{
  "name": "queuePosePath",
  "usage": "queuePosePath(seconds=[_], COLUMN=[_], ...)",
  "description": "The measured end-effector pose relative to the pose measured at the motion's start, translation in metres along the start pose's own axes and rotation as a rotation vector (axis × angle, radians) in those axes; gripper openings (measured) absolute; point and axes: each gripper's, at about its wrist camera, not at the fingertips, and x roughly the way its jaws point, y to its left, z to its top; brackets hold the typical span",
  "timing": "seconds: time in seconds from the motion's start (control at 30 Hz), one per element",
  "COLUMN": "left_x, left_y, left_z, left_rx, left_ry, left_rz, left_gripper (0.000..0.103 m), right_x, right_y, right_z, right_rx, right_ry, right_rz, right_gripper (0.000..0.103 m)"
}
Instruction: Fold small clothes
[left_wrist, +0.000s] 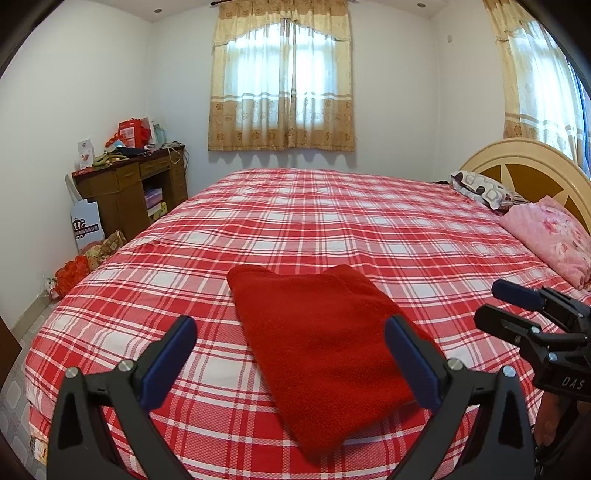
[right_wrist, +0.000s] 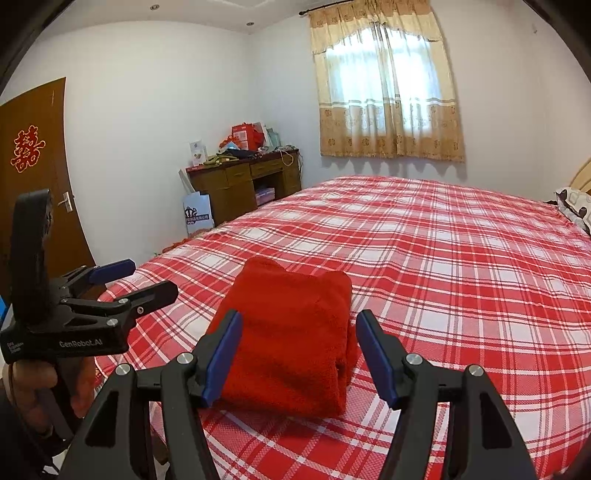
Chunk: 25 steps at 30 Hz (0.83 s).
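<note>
a: where's the cloth (left_wrist: 321, 354)?

b: on the bed (left_wrist: 332, 221), near the front edge, lying flat on the plaid sheet. it's red, fleecy, already doubled into a thick oblong. from the right wrist view you can see stacked layers along its right side.

a: and the tools?

b: left gripper (left_wrist: 291, 360) has its jaws wide, nothing between the pads, hanging just above the near end of the cloth. right gripper (right_wrist: 299, 356) is spread about mid-width, also empty, in front of the same bundle. neither touches it, as far as i can tell.

a: so is the fold done?

b: looks close to done, i'd say. maybe one more fold, or just a tidy.

a: how to do it well?

b: if folding again, pinch the two near corners, one per gripper, catching all the layers rather than the top one alone. fleece that thick will want to spring open, so bite deep. lift both together, level, carry over to the far edge, lay down and only then let go.

a: risks?

b: grabbing the sheet along with the cloth. also uneven lifts; the stack would skew.
</note>
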Motion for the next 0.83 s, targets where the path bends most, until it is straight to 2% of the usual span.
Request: queuePosePath(seconds=[0.23, 0.7, 0.83], left_x=[-0.001, 0.005, 0.004], left_y=[0.001, 0.016, 0.016], left_z=[0.002, 0.003, 0.001], left_rx=[0.012, -0.016, 0.001], left_ry=[-0.015, 0.001, -0.019], left_rz=[0.026, 0.063, 0.082], left_gripper=[0.103, 0.103, 0.103], right_x=[-0.004, 0.000, 0.002], right_y=[-0.001, 0.003, 0.003], right_z=[0.000, -0.004, -0.006], right_rx=[0.000, -0.022, -0.023], right_ry=[-0.017, 0.003, 0.011], right_rz=[0.005, 0.016, 0.016], right_gripper=[0.065, 0.065, 0.065])
